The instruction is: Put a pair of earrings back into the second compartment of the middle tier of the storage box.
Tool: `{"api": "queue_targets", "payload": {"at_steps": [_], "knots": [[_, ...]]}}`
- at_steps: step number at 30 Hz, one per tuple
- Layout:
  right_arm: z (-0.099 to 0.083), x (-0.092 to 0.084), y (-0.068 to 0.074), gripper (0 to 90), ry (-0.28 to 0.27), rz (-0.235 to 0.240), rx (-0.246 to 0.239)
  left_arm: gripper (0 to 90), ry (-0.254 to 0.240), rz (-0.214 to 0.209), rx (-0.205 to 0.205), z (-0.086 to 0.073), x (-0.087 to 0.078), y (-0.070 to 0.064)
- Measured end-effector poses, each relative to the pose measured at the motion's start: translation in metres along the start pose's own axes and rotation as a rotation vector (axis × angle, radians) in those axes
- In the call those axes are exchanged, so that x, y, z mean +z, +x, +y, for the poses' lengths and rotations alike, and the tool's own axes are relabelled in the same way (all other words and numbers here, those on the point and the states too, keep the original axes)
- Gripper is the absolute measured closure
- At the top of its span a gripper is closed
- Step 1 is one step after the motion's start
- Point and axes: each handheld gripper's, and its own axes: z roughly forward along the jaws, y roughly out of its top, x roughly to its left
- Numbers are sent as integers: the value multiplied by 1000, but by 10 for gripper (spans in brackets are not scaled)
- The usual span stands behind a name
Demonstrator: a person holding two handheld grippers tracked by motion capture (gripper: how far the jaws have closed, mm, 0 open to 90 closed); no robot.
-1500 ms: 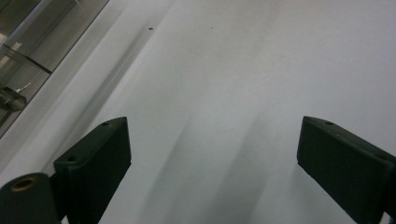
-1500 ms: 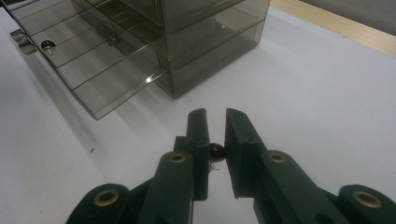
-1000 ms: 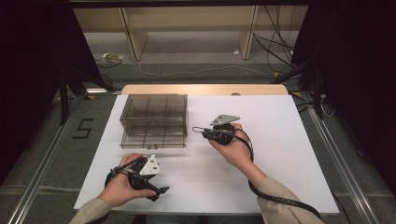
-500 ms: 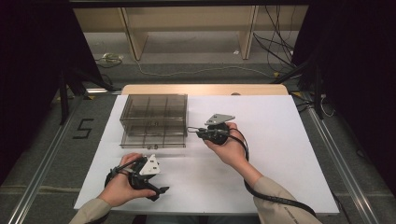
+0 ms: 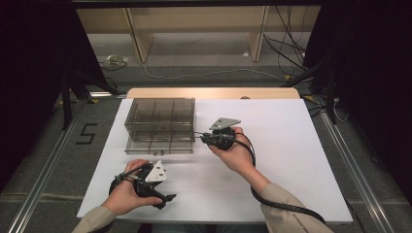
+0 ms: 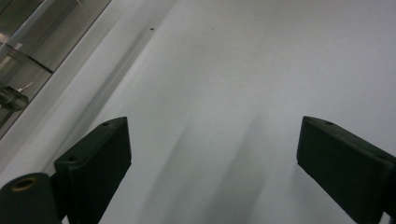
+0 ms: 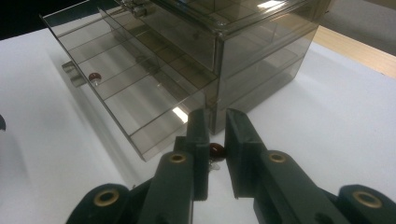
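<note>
Only thing readable from where I'm standing is a big "5" (image 5: pixel 86 134) marked on the grey floor (image 5: pixel 43 160) left of the table (image 5: pixel 291 126).

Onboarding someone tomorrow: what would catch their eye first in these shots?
The smoky clear drawer box at the table's far left, its bottom drawer pulled out with a small red bead inside. Next, the right hand-held gripper, just off the box's corner, shut on another red bead. The left hand-held gripper hangs open over bare white table.

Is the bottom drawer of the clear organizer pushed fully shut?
No. In the right gripper view the bottom drawer sticks out from the organizer, with a small red bead lying inside it.
</note>
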Motion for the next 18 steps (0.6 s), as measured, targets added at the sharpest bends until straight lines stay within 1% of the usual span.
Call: {"api": "queue_targets", "payload": {"at_steps": [18], "knots": [[11, 6, 8, 805, -12, 20, -13, 96, 3, -5, -3, 0, 0, 0]]}}
